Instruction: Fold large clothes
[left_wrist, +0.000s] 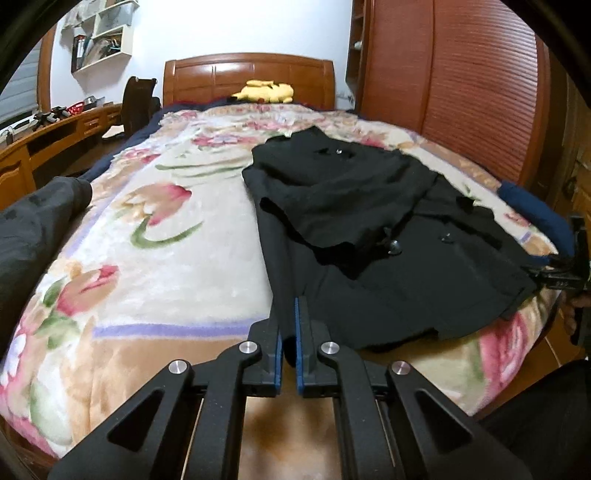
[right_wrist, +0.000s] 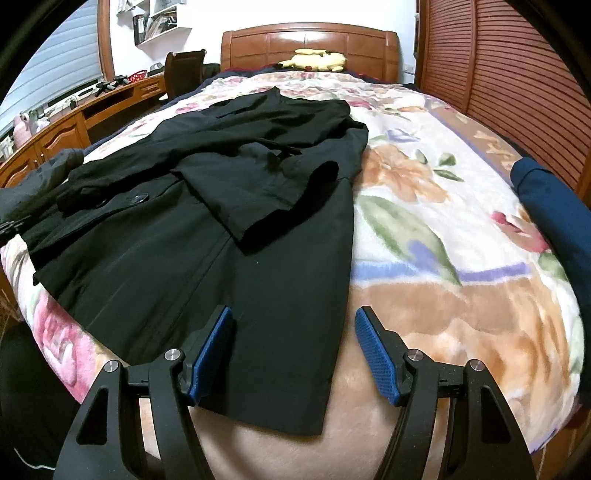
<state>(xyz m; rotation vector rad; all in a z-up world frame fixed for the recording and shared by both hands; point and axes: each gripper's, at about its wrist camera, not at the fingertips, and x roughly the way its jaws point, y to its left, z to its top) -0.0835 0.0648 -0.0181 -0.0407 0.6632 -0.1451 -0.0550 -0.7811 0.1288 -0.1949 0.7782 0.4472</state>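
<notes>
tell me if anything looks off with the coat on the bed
Nothing damaged. The black coat lies flat on the floral blanket, sleeves folded across its front. Left gripper pinches one hem corner; right gripper is open over the other, which overhangs the bed edge.

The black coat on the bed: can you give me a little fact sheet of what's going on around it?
garment: black coat, spread on the floral blanket
sleeves: both folded in across the front
left gripper: shut on the coat's hem
right gripper: open, fingers either side of the hem corner, not yet pinching
near headboard: yellow plush
bed's right edge: navy cloth
fold stage: sleeves in, body not yet folded
</notes>
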